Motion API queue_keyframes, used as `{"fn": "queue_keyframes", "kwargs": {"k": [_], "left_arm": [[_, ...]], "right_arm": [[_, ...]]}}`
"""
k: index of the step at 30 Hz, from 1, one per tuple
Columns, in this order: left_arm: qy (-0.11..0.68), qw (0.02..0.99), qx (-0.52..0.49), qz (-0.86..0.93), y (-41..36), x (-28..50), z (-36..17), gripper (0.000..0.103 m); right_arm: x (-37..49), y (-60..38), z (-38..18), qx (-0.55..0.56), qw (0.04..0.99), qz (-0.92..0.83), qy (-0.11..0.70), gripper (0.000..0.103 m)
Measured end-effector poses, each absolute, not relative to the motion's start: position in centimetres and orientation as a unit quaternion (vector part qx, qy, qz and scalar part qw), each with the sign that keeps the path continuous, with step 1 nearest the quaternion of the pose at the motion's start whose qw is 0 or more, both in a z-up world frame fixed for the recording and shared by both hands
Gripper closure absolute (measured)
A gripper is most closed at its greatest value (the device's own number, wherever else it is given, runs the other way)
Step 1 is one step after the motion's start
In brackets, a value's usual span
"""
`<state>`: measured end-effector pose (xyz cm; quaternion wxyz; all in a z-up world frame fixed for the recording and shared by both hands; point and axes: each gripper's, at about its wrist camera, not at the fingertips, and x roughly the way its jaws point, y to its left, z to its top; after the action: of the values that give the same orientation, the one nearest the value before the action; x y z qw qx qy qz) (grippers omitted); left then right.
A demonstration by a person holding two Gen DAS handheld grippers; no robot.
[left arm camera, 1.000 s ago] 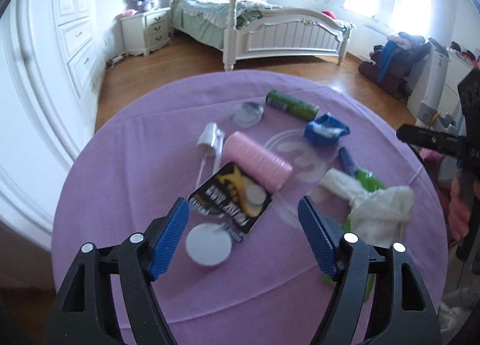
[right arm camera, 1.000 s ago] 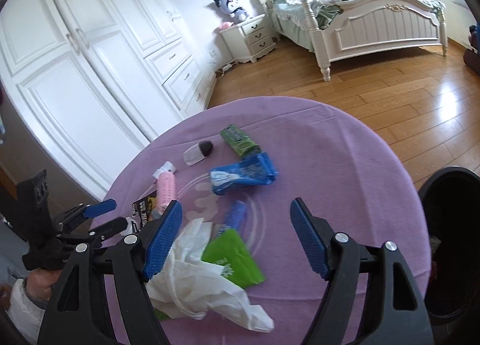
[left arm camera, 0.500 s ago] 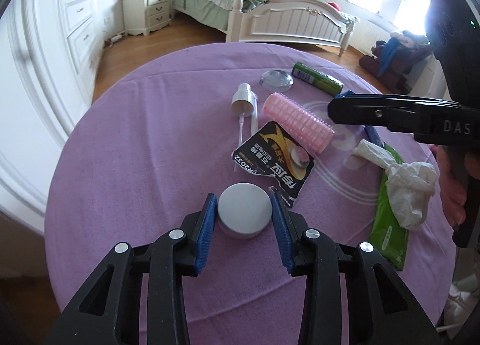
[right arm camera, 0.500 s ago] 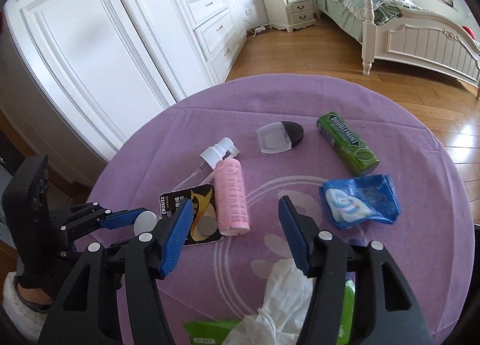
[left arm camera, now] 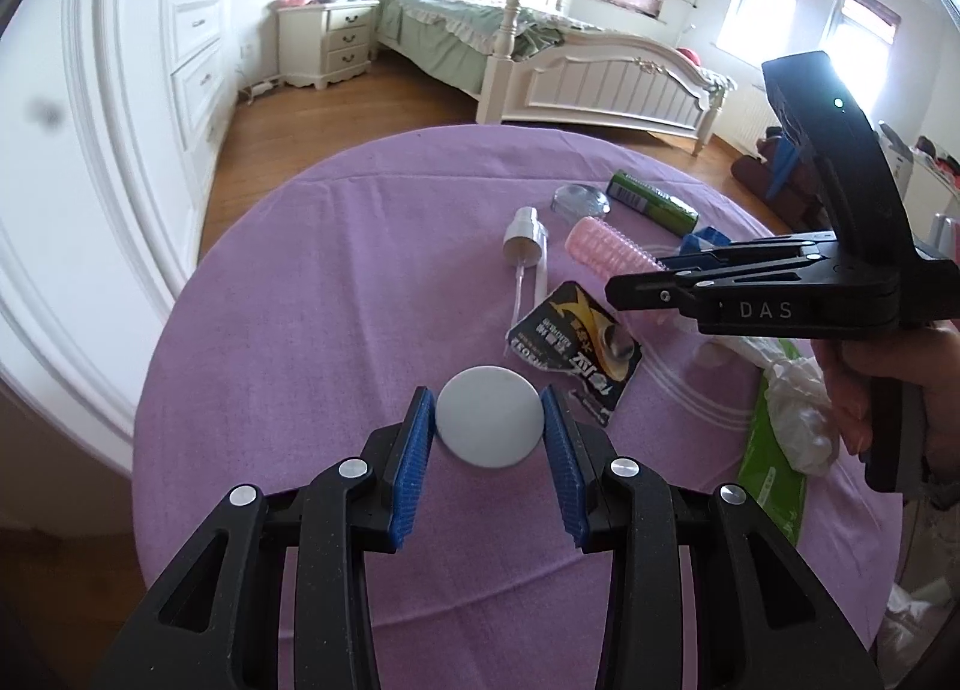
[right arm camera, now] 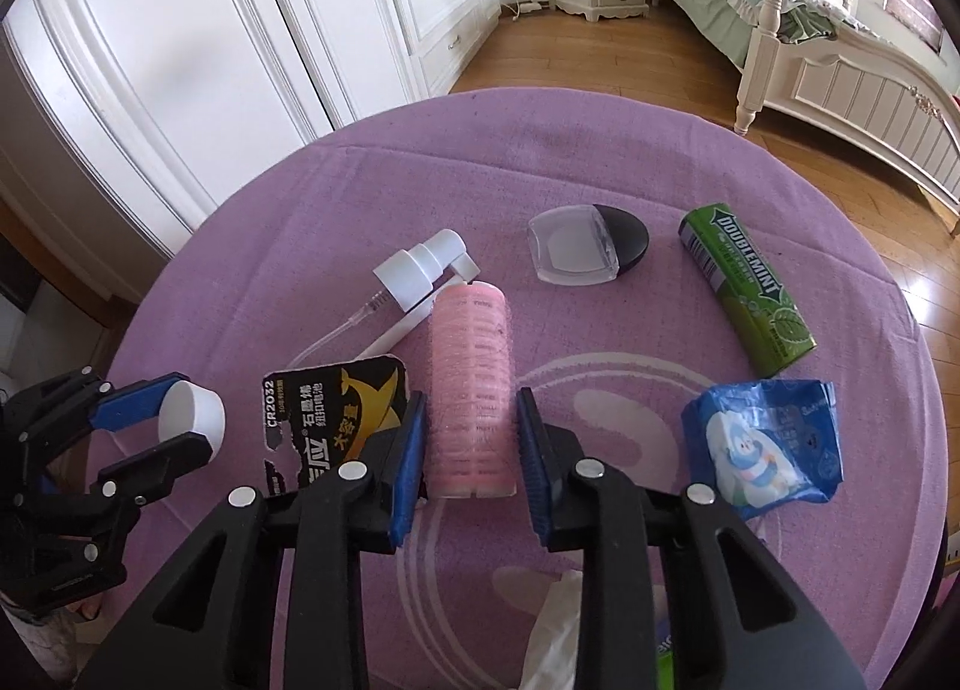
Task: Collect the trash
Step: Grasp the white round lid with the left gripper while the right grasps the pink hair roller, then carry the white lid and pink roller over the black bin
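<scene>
On the purple tablecloth (left arm camera: pixel 312 282) both your tools have closed within the last second, so two pieces are ready to carry off: your left gripper (left arm camera: pixel 487 420) now pinches the white round lid (left arm camera: pixel 489 417), and your right gripper (right arm camera: pixel 470 435) clamps the pink hair roller (right arm camera: pixel 472 384) near its close end.

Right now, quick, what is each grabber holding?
Left gripper: shut on the white round lid, lifted off the purple table.
Right gripper: closed around the pink hair roller, which lies on the table.
</scene>
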<state>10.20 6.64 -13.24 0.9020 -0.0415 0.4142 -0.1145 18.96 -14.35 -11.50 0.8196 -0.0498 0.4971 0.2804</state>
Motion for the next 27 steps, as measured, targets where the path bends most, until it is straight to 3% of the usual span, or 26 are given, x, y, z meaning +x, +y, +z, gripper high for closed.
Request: {"fn": "queue_keyframes", "kwargs": {"k": [7,13,27], "left_arm": [[0.375,0.916,-0.035,-0.135,3.5,10.2,-10.3,0.065],[0.359,0.914,0.006,-0.189,-4.1,10.9,-8.2,0.065],[0.348,0.888,0.056,-0.294,-22.3,13.1,-8.6,0.065]], "right_arm": [[16.3,-20.1,-6.9,0.050,0.861,0.306,0.404,0.074],[14.3,-26.8,-4.7,0.092,0.891,0.267,0.356,0.074],[12.1,-43.0,-7.6,0.186,0.909,0.154,0.340,0.074]]}}
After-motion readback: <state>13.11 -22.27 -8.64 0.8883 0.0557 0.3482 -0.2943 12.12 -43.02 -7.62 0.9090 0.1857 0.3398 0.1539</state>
